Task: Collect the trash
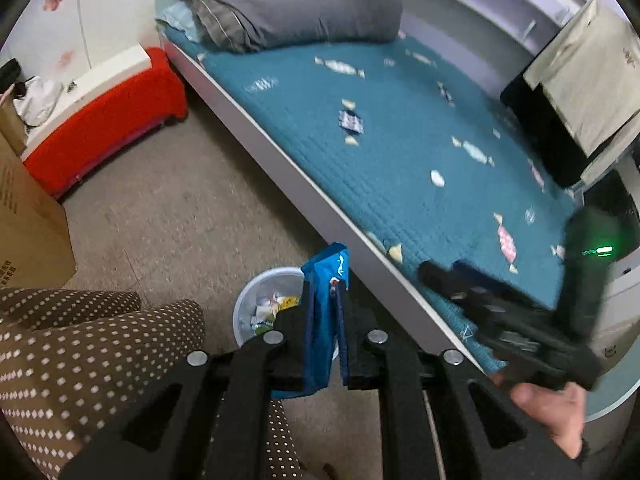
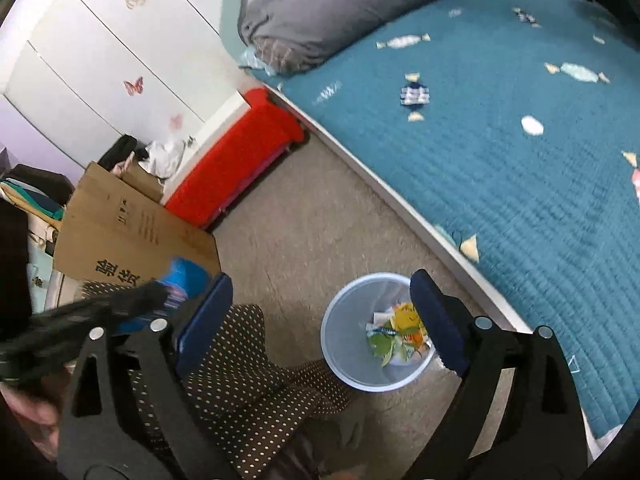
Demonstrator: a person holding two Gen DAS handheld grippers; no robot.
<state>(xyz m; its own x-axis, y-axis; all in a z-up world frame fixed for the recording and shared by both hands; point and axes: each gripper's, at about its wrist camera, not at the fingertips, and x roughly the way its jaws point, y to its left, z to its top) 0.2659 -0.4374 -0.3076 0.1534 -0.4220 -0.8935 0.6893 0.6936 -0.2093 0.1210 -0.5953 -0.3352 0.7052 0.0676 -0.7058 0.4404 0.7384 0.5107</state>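
My left gripper [image 1: 325, 300] is shut on a blue snack wrapper [image 1: 322, 320] and holds it upright above the near edge of a white waste bin [image 1: 256, 284] on the floor beside the bed. The bin [image 2: 344, 344] holds crumpled wrappers [image 2: 400, 336]. My right gripper [image 2: 322, 320] is open and empty, hovering above the bin; it shows blurred in the left wrist view [image 1: 440, 276] over the bed's edge. The left gripper and blue wrapper [image 2: 184, 284] appear blurred at the left of the right wrist view.
A bed with a teal candy-print quilt [image 1: 400, 152] and white frame [image 1: 320, 200] fills the right. A grey pillow [image 1: 292, 4], a red-covered bench [image 1: 108, 120], a cardboard box [image 2: 132, 232] and my dotted-trouser legs [image 1: 100, 344] surround the carpet [image 2: 320, 216].
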